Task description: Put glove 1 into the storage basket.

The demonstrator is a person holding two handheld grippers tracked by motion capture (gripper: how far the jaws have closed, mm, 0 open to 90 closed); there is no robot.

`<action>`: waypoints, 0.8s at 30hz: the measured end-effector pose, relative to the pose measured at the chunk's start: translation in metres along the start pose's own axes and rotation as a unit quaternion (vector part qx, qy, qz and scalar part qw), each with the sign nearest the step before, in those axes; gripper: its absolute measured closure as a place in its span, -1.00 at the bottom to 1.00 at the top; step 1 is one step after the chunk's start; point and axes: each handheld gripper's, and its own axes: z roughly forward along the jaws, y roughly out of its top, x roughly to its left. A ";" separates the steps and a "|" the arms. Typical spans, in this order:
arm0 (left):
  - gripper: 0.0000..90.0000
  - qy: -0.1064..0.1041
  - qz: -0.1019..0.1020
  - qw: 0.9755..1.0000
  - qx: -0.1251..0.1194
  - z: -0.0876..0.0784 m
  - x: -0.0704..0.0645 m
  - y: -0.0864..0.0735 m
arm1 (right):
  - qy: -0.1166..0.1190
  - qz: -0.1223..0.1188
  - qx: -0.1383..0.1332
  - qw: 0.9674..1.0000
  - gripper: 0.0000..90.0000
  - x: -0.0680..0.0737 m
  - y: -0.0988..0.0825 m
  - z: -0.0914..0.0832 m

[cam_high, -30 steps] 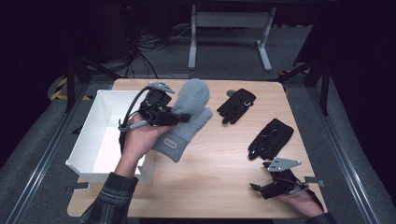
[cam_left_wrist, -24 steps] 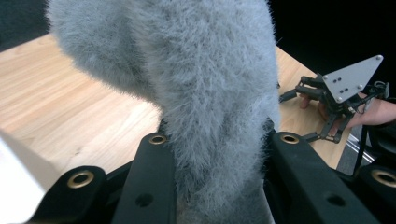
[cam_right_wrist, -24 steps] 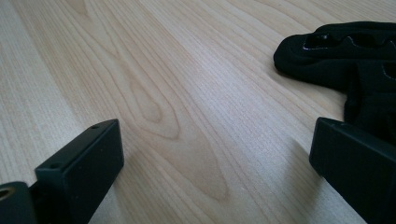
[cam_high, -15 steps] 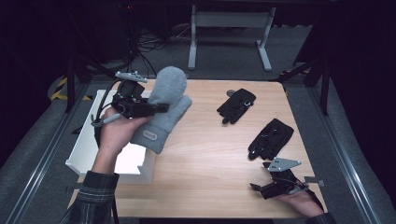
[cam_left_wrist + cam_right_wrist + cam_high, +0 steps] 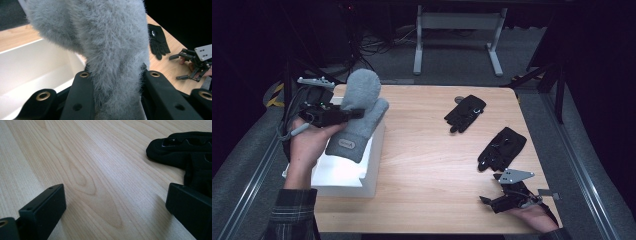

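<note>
Two hand-held grippers, left hand-held gripper (image 5: 357, 113) clamped on grey mitten (image 5: 358, 114) above white bin (image 5: 371, 165), right hand-held gripper (image 5: 488, 192) jaws spread, empty, low over table (image 5: 432, 165), near black glove (image 5: 502, 148).

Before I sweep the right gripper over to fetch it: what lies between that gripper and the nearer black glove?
Nothing: in the right gripper view, bare wooden table runs from the open right gripper to the black glove.

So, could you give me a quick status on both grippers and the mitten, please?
Left gripper shut on grey mitten, held above white bin. Right gripper open, low over table. Nothing in the way.
</note>
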 end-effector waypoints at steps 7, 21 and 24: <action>0.60 0.022 -0.024 0.999 0.009 -0.002 0.019 -0.020 | 0.000 0.000 0.000 1.000 -0.93 0.000 0.000 0.000; 0.60 0.052 -0.076 0.995 0.049 0.023 0.054 -0.063 | -0.002 0.001 -0.001 1.000 -0.93 0.000 0.000 0.000; 0.60 0.057 -0.087 0.993 0.060 0.033 0.062 -0.072 | -0.002 0.001 -0.001 1.000 -0.93 0.000 0.000 0.000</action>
